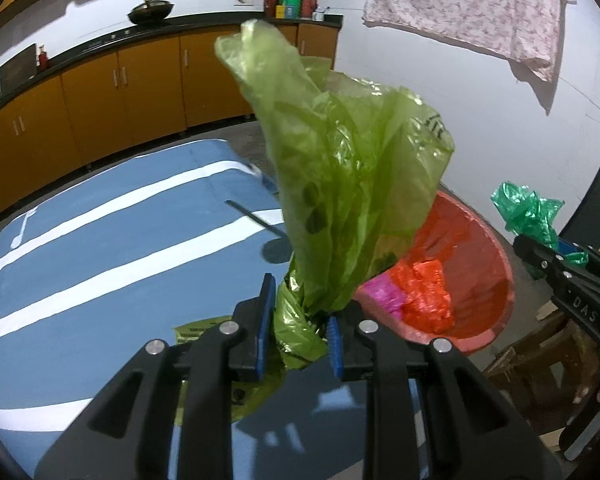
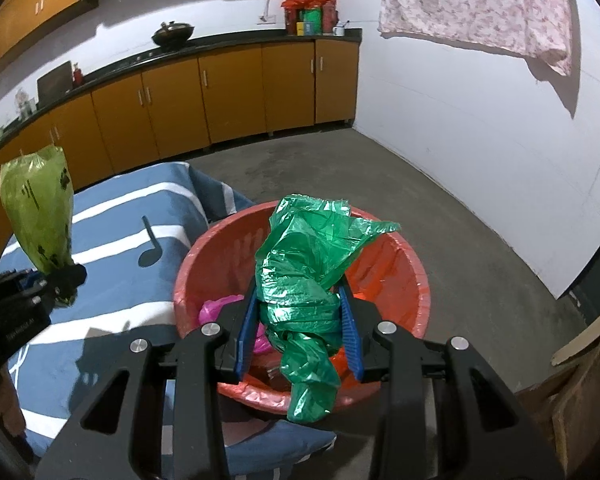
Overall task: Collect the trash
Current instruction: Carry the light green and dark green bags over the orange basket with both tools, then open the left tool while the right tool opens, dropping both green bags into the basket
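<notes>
**Carrying two bags toward the red basin**

Holding a crumpled bag apiece, both grippers stand close to the red basin (image 2: 416, 276), which sits on the near right corner of a bed covered in a blue striped sheet (image 1: 100, 240).

The right gripper (image 2: 300, 332) has its blue pads pinched on the dark green bag (image 2: 300, 280), and that bag hangs directly above the basin's open mouth, its loose tail drooping over the near rim. In the basin lie an orange-red bag (image 1: 424, 292) and a pink one (image 1: 380, 292).

The left gripper (image 1: 296, 340) is clamped on the gathered neck of the light green bag (image 1: 348, 168), whose long axis stands almost upright, the puffed body rising above the jaws. From this gripper the basin lies to the right and slightly farther off; the bag sits over the sheet beside the left rim, not over the opening.

So the right hand looks the nearer to a drop: parting its jaws would probably let the dark green bag fall inside. The left hand likely needs to travel right first, or its tall bag may tip outside the rim.
</notes>
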`<state>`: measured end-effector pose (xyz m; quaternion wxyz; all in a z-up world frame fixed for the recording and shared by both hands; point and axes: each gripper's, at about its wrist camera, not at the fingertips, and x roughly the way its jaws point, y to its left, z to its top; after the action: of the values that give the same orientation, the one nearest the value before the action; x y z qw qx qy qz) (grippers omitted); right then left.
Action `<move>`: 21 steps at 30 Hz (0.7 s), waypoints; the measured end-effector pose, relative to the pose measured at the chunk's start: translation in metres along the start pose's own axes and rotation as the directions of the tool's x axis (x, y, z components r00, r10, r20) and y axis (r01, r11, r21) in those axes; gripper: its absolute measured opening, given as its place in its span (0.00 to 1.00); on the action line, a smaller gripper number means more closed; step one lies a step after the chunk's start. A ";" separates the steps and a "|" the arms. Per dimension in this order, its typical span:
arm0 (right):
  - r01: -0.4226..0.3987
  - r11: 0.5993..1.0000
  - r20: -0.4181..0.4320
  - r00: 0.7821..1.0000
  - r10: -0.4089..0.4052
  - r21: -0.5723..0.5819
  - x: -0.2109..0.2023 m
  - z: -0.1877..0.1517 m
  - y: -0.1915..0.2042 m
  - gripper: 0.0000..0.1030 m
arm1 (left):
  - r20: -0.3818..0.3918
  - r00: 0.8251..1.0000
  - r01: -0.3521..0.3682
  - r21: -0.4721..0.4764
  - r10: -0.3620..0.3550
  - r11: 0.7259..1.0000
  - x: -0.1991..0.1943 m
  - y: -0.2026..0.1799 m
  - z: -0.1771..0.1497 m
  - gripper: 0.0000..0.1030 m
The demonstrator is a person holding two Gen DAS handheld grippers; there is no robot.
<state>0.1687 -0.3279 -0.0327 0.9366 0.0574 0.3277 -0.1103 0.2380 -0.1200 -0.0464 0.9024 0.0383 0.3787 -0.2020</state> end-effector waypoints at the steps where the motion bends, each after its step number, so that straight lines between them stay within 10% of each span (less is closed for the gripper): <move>1: 0.001 1.000 0.003 1.000 -0.001 0.009 0.000 0.001 -0.003 0.36 | -0.001 1.000 0.008 0.006 -0.008 1.000 0.002 -0.004 0.001 0.23; 21: -0.041 0.986 0.008 0.999 0.040 0.160 0.022 0.009 -0.043 0.36 | -0.070 0.987 0.152 0.057 -0.148 0.987 0.058 -0.057 0.020 0.23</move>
<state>0.1801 -0.3745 -0.0407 0.9318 0.1385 0.3142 -0.1174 0.2656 -0.1957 -0.0678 0.8702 0.0443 0.4034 -0.2794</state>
